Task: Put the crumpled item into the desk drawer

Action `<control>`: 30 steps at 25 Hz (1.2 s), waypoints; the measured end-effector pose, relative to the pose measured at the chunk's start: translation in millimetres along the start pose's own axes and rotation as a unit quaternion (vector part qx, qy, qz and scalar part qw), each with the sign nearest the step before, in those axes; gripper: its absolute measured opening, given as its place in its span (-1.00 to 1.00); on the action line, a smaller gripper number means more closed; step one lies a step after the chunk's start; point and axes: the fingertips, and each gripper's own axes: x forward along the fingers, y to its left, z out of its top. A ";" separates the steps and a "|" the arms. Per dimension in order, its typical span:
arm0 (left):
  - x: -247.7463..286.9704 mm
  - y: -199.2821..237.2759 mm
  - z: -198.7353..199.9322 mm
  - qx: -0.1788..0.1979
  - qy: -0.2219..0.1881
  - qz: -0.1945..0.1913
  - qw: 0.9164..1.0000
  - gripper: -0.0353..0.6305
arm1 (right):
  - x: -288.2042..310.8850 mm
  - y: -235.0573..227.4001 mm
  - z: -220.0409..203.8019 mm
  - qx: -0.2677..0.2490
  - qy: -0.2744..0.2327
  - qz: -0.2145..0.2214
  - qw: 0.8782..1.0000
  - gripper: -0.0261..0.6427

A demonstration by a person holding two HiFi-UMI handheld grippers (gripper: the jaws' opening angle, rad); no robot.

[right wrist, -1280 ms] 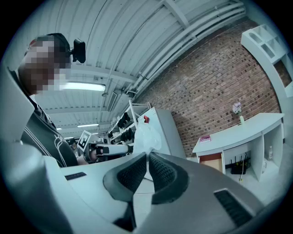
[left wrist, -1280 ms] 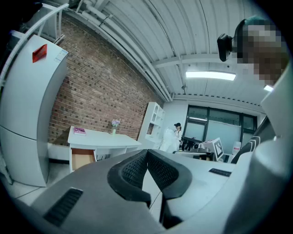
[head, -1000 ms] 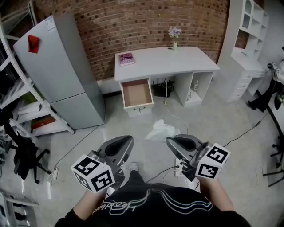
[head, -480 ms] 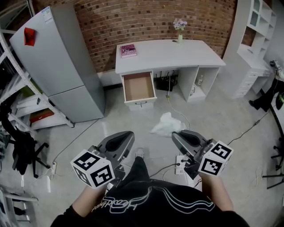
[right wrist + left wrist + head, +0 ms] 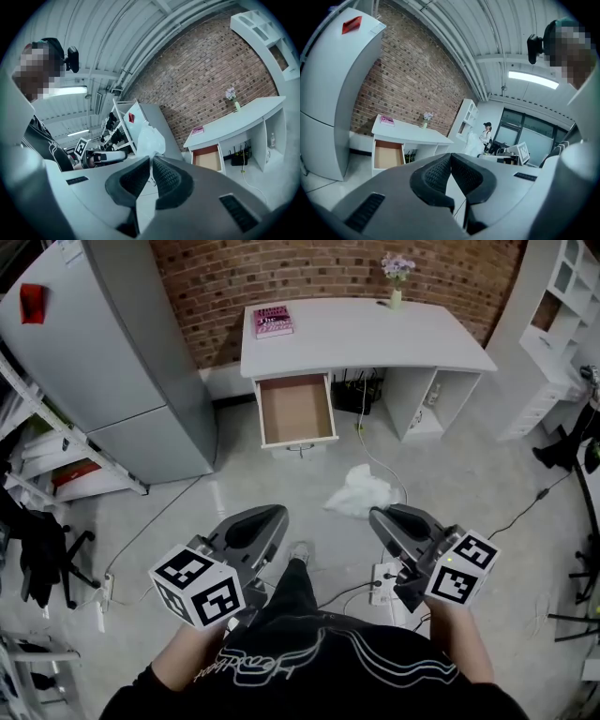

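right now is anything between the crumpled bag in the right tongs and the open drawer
Nothing visible does. The crumpled bag is pinched in the right tongs, the drawer is pulled open and looks empty, and only floor lies between them.

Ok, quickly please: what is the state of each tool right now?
Left tool: closed, holding nothing.
Right tool: closed on the white crumpled item.

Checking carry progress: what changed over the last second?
The person has stepped closer to the desk, and its open drawer looms larger in the head view. The right gripper stays shut on the crumpled item and has not released it. The left gripper stays shut and empty.
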 end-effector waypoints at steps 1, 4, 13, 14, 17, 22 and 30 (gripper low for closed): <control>10.6 14.0 6.2 -0.003 0.004 0.001 1.000 -0.83 | 12.8 -11.8 4.9 0.003 0.002 -0.002 1.000 -0.78; 37.1 51.9 19.6 -0.017 0.022 0.003 1.000 -0.83 | 47.1 -41.8 12.2 0.020 0.010 -0.010 1.000 -0.78; 140.5 196.0 72.9 -0.031 0.067 -0.005 0.997 -0.83 | 173.4 -157.2 47.8 0.053 0.048 -0.037 0.997 -0.78; 154.8 213.3 76.1 -0.032 0.074 -0.007 0.997 -0.83 | 189.7 -172.0 49.7 0.053 0.057 -0.041 0.996 -0.78; 183.6 247.9 79.0 -0.035 0.090 -0.011 0.995 -0.83 | 222.1 -201.2 51.5 0.050 0.077 -0.050 0.995 -0.78; 216.4 292.9 72.0 -0.034 0.103 -0.011 0.994 -0.83 | 255.9 -237.1 44.4 0.068 0.103 -0.060 0.991 -0.78; 247.7 361.0 54.6 -0.061 0.126 -0.002 0.990 -0.83 | 308.1 -288.4 28.5 0.062 0.145 -0.078 0.984 -0.78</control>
